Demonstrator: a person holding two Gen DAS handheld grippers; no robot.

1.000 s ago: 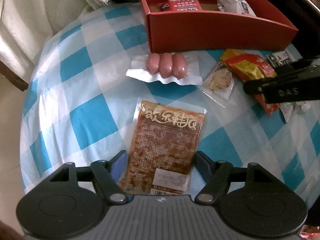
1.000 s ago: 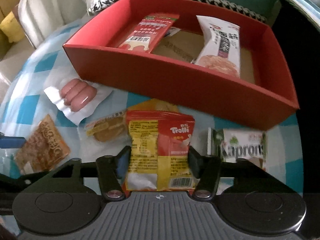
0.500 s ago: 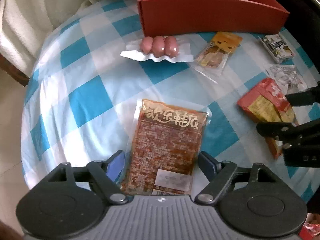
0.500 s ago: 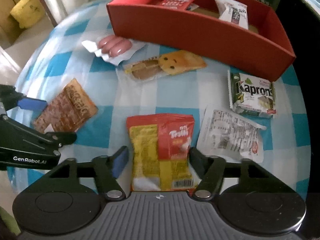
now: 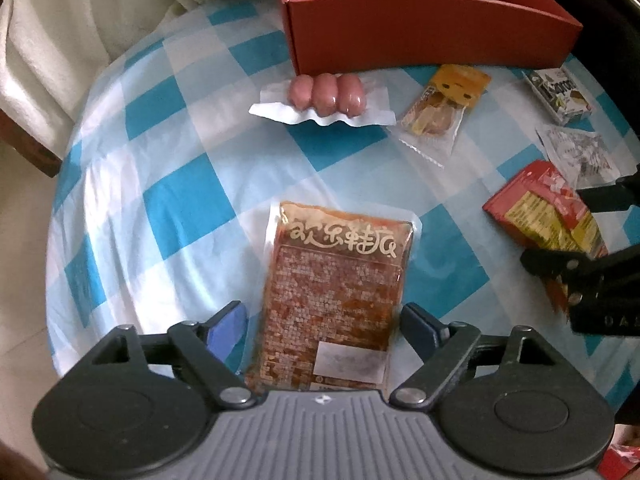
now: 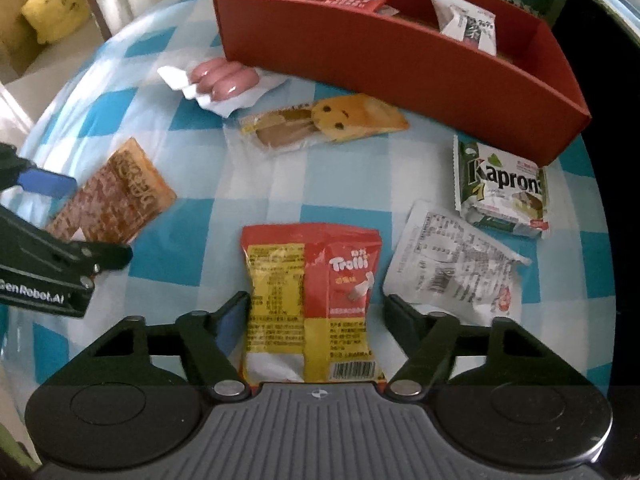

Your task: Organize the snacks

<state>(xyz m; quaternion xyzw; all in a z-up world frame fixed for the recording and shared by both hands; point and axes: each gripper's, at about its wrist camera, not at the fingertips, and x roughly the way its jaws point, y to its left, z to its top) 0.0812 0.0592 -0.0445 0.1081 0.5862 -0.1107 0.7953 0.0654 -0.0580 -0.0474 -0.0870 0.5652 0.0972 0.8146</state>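
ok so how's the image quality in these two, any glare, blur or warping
Left wrist view: heavy fisheye bending of the checked tablecloth, dark vignette at the upper right corner, soft overall, with a sheen on the sausage pack. Right wrist view: same barrel warp curving the red box; the chip bag print stays readable, with slight blur on the right finger.

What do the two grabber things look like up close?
Each is black, with a ribbed grey body and two round black discs at its base. The left gripper and right gripper have thin hinged black arms with silver rivets and blue finger pads. White lettering marks their sides.
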